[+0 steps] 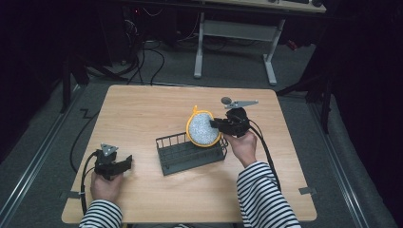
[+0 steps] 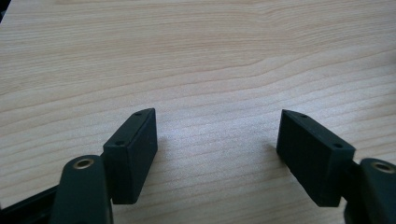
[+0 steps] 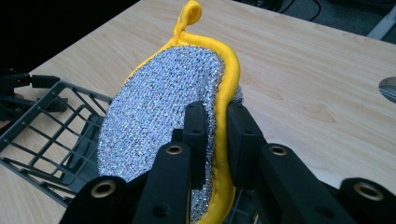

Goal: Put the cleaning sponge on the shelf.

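The right gripper is pinching the round silver scouring pad by its yellow rim, its jaws pressed together on the edge; it is holding the pad upright over the right end of the dark wire basket, which is sitting near the middle of the wooden table. By my judgement the pick-up is done and the placing is underway; lowering the pad into the basket and letting go are left. The left gripper is resting near the table's front left corner with its jaws spread on nothing. The surface is pale, clean woodgrain; beyond its far edge a dim room is showing grey carpet, trailing cables and the white legs of a desk.
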`<move>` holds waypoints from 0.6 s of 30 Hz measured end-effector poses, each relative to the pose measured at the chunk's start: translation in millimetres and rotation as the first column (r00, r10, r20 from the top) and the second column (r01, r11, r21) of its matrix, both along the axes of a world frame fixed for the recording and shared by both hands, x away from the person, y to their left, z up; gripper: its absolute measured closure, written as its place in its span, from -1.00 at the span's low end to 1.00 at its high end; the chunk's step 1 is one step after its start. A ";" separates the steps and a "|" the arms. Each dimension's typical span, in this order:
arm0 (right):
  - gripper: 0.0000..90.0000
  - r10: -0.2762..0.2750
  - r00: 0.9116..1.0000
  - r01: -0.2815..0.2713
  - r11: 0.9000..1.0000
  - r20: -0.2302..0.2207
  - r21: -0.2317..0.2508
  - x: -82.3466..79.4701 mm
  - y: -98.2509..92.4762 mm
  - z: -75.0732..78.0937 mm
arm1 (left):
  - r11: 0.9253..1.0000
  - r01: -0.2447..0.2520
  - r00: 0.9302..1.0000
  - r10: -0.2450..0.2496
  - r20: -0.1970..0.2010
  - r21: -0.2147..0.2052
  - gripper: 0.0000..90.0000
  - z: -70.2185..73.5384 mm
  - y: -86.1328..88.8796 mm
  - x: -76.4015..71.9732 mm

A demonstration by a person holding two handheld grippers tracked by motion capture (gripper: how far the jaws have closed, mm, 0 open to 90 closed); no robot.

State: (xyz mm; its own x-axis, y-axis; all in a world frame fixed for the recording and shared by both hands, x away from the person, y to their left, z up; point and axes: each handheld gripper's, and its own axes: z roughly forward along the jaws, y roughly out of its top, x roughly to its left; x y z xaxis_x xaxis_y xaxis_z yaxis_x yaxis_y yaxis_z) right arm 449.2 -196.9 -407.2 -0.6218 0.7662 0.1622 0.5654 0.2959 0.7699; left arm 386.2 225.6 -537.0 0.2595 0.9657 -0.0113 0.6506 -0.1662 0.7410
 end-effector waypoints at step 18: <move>0.76 0.033 0.999 -0.032 0.996 0.014 -0.079 -9.0 5.3 -18.1 | 1.000 0.003 1.000 -0.003 0.000 -0.001 -0.36 0.0 -0.1 0.1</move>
State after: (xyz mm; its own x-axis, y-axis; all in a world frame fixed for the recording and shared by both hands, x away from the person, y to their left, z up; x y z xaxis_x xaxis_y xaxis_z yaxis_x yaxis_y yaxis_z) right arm 440.2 -191.6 -425.4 -0.6483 0.7557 0.0925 0.5428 0.3735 0.7522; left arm 386.2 225.5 -537.0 0.2620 0.9650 -0.0119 0.6506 -0.1675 0.7408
